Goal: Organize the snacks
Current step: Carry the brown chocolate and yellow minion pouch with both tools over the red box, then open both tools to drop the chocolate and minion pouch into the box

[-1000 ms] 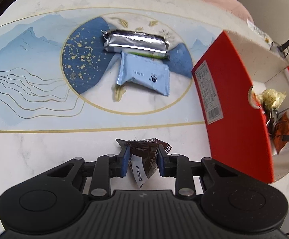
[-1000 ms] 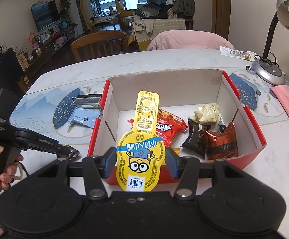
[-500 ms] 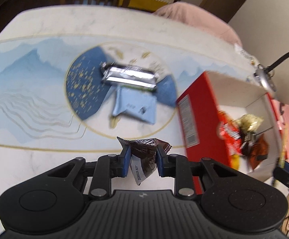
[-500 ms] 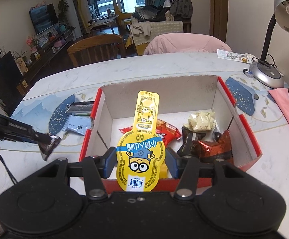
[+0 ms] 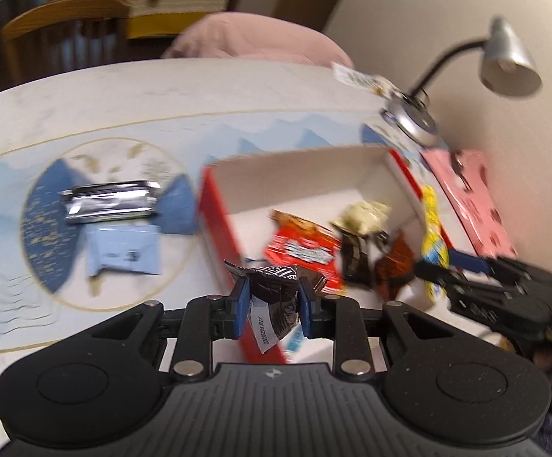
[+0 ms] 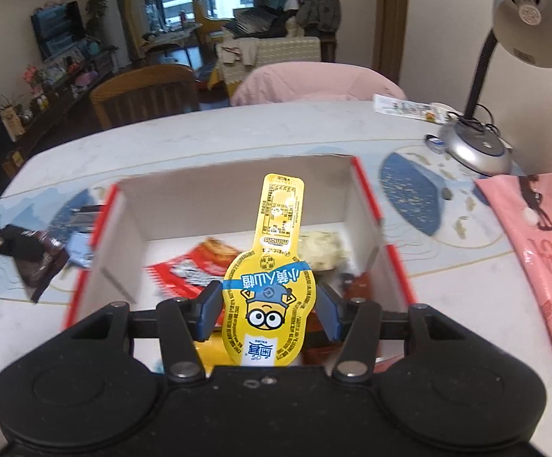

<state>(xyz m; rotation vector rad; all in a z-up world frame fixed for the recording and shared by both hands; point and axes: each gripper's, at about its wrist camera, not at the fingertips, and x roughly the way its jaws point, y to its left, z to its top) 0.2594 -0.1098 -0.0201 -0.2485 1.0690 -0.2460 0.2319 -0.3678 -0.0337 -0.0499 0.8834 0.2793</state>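
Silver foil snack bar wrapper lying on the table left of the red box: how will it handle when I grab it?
The silver foil snack bar wrapper looks glossy, so probably slippery between pads. It lies flat and long, likely light; its crimped ends may crumple. Its near edge seems to touch the pale blue packet, so that could shift too.

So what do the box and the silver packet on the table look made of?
Box: looks like cardboard, glossy red outside, matte white inside, with thin flat walls and creased corners. Silver packet: probably metallised foil or plastic film, since it is shiny, wrinkled and crimped at its ends.
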